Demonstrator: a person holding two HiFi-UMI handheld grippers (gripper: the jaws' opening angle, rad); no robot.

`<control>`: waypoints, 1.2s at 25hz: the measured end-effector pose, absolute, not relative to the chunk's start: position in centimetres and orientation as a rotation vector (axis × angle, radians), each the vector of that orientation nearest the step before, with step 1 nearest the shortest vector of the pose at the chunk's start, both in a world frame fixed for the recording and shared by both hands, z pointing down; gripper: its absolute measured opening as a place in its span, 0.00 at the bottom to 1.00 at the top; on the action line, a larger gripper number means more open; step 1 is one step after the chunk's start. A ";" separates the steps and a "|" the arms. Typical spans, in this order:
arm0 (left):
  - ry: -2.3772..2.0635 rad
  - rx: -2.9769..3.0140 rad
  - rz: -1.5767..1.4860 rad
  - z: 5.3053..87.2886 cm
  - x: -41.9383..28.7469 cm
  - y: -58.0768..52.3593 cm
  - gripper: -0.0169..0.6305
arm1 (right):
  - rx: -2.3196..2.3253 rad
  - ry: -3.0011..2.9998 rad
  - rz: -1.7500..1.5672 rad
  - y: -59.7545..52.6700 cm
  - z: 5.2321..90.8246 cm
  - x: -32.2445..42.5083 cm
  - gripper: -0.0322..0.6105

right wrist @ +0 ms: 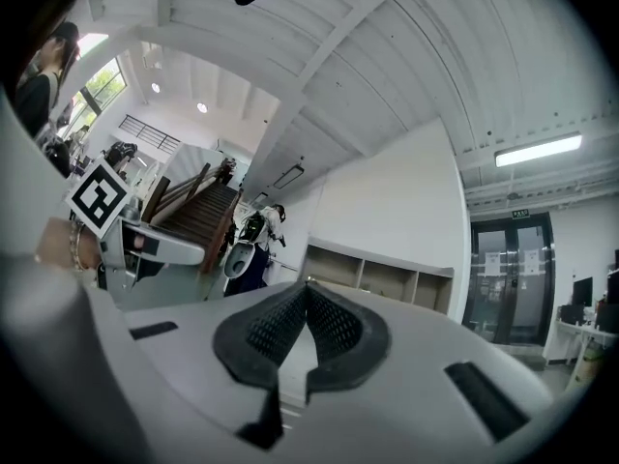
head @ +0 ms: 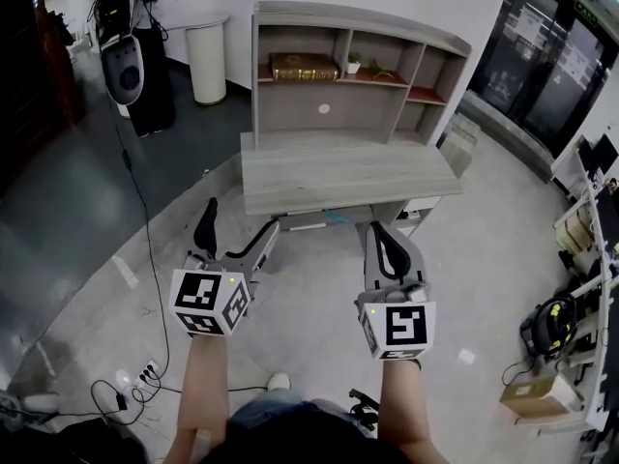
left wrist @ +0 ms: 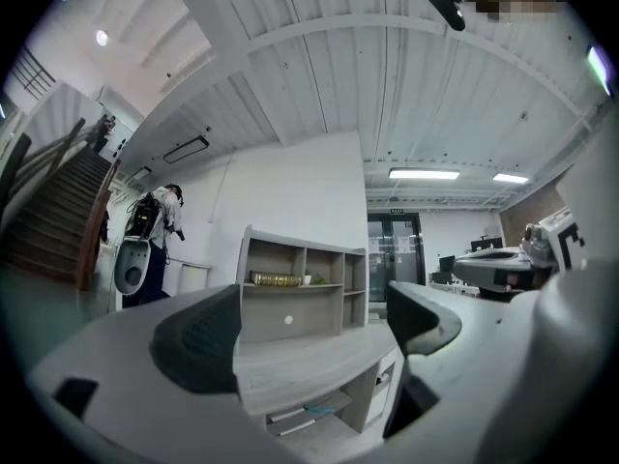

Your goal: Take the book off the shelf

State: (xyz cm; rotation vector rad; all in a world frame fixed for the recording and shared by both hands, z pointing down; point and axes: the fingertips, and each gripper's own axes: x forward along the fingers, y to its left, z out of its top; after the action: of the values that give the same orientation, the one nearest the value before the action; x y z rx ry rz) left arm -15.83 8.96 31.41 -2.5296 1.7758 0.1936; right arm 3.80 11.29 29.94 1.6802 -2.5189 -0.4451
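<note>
A brown and gold book [head: 304, 67] lies flat in the left compartment of the grey shelf unit [head: 290, 109], which stands on a grey desk [head: 348, 177]. Both grippers hover over the floor in front of the desk, well short of the book. My left gripper [head: 235, 235] is open with nothing between its jaws; its own view frames the book [left wrist: 276, 279] far off between the fingers. My right gripper [head: 387, 249] is shut on nothing, its pads [right wrist: 329, 322] pressed together. The shelf unit [right wrist: 387, 278] shows beyond them, and no book is visible in that view.
A small potted plant [head: 354, 64] stands on the shelf right of the book. A white cylinder [head: 207, 61] and a black-and-white machine [head: 131, 66] stand left of the desk. Cables and a power strip [head: 135, 385] lie on the floor. Glass doors [head: 546, 66] are at the right.
</note>
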 end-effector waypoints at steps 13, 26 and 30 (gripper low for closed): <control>1.759 -2.564 0.167 31.8 -16.1 1.2 0.76 | 1.682 -2.494 -0.412 4.4 30.7 2.7 0.07; 1.774 -2.537 0.178 31.6 -14.1 -7.8 0.76 | 1.683 -2.540 -0.438 -5.7 30.3 4.8 0.07; 1.810 -2.519 0.177 31.3 -12.9 -12.7 0.76 | 1.634 -2.559 -0.447 -11.0 30.0 5.5 0.07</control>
State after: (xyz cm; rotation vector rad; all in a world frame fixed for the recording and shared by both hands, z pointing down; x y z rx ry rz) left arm -12.89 -12.69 31.32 -2.5189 1.8101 0.1771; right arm 5.51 -11.04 30.04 1.6339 -2.5589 -0.4473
